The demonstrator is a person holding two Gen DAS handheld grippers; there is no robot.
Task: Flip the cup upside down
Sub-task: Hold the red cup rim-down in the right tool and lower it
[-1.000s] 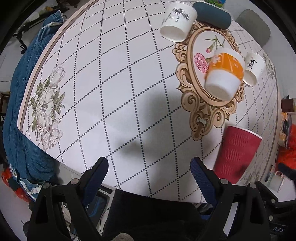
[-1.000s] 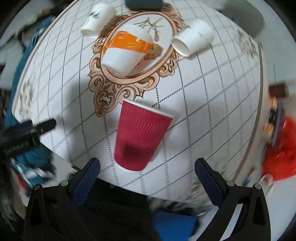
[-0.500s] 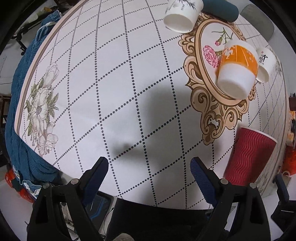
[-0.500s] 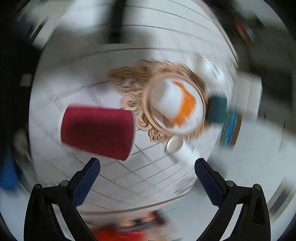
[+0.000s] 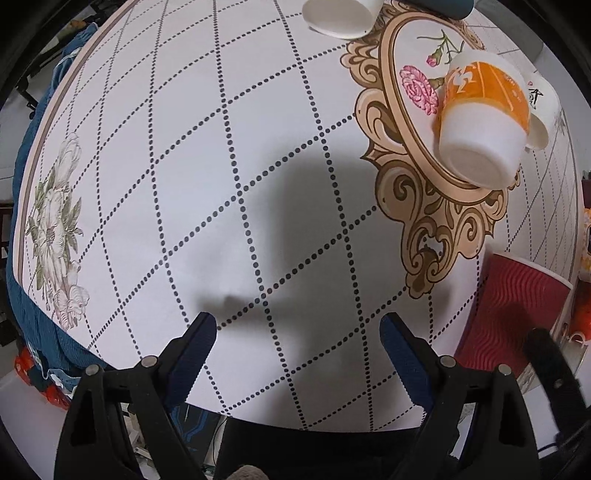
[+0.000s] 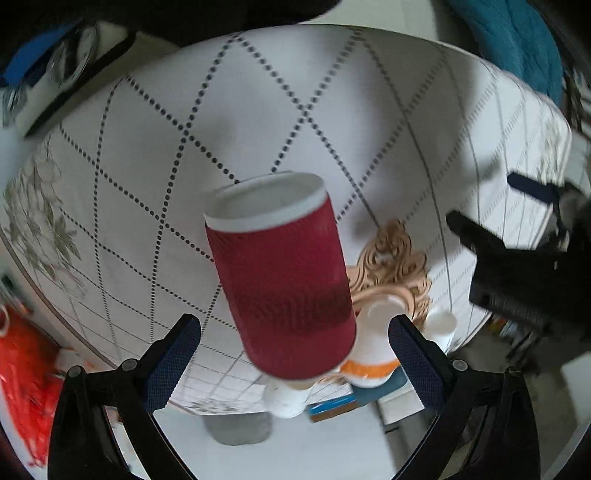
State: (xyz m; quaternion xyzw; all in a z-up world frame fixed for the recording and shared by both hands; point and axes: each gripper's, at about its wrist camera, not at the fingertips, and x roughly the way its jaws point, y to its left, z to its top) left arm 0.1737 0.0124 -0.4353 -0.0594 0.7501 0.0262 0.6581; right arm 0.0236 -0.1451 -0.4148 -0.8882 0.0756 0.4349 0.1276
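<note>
A ribbed red paper cup [image 6: 284, 284] with a white rim stands on the patterned tablecloth; the right wrist view is rotated, so its rim points up the frame. My right gripper [image 6: 293, 354] is open, with its blue-padded fingers on either side of the cup's closed end and apart from it. In the left wrist view the red cup [image 5: 513, 314] stands at the right, near the table's edge, with the right gripper's dark finger in front of it. My left gripper [image 5: 297, 354] is open and empty over bare tablecloth.
An orange-and-white cup [image 5: 484, 125] stands upside down on the gold oval motif. A white cup [image 5: 340, 14] lies at the top and another white cup [image 5: 543, 107] behind the orange one. A teal cloth [image 5: 22, 314] hangs at the left table edge.
My right gripper has rolled around so the table now appears inverted, and it has closed in on the red cup. My left gripper has moved slightly forward over the table.
</note>
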